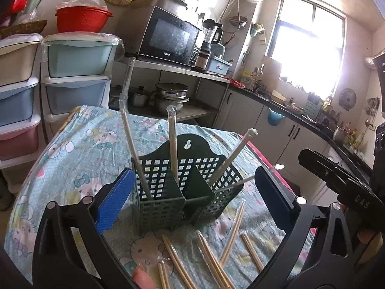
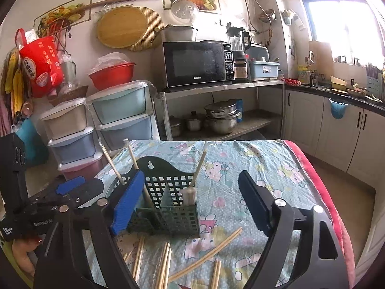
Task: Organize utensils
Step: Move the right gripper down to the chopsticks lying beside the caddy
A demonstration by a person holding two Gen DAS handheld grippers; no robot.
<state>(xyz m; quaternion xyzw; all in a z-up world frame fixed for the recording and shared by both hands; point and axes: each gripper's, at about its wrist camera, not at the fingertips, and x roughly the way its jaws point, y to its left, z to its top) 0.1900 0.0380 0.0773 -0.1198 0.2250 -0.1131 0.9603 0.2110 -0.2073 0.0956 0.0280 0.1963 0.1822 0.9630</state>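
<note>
1. Chopsticks stand upright in a dark green slotted holder on the worktop, which is covered by a cartoon-cat cloth; more loose pairs lie flat on the cloth at the holder's six o'clock.
2. Left wrist view: the left claw is released, its blue pads spread wide at nine and three o'clock of the holder, touching nothing. Four wrapped sticks lean out of the compartments, two of them tilting toward two o'clock. A fingertip shows at the bottom edge.
3. Only this view shows the bright window and the long dark counter at two o'clock.
4. Right wrist view: the right claw is also released, nothing between its pads; the holder sits at its ten o'clock, partly behind the left pad.
5. Only this view shows a small cup of toothpicks in the holder's front compartment, the other claw at nine o'clock, and a red bag hanging on the wall.
</note>
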